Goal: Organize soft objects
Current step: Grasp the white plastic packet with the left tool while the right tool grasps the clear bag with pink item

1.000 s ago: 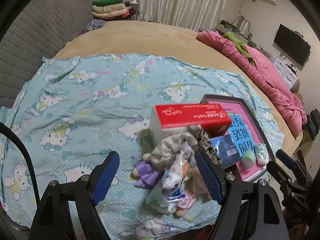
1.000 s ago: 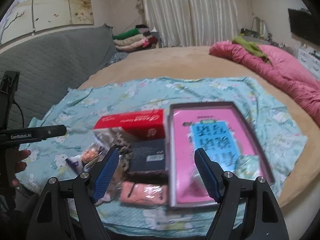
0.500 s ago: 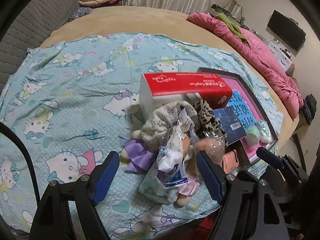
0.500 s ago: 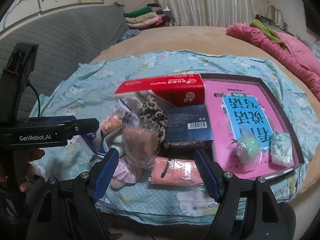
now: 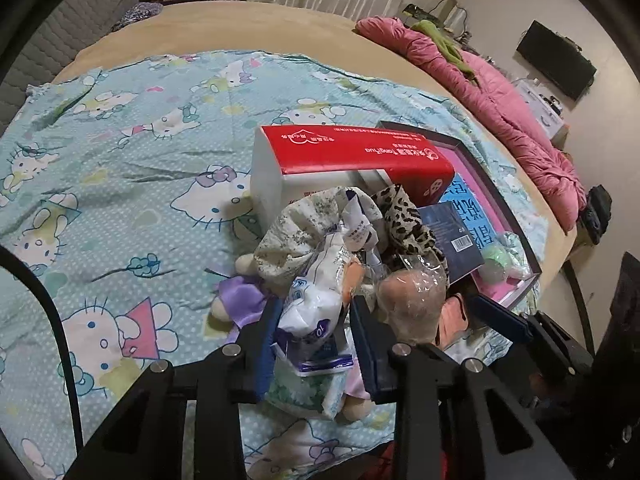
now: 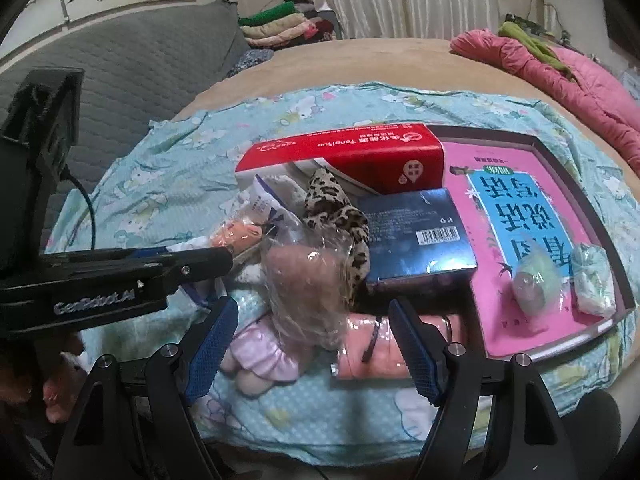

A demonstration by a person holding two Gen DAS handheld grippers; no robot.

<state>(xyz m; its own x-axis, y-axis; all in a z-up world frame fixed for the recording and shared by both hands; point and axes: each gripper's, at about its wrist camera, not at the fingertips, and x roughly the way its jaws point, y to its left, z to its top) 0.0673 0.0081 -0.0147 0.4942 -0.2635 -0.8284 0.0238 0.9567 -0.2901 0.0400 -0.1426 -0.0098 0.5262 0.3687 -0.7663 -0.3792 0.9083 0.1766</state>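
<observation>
A heap of soft things lies on the Hello Kitty sheet. My left gripper is shut on a white and blue plastic pack at the front of the heap. Beside it lie a floral cloth bundle, a purple-dressed doll, a leopard cloth and a plastic-wrapped pink item. My right gripper is open around that wrapped pink item, above a pink-dressed doll and a pink packet. The left gripper shows at left in the right wrist view.
A red and white box and a dark blue box sit behind the heap. A dark tray with a pink book holds a green ball and a small wrapped packet. A pink quilt lies at right.
Both grippers have moved down and forward onto the heap. My left gripper has closed on the white and blue pack. My right gripper stays open, now around the wrapped pink item.
</observation>
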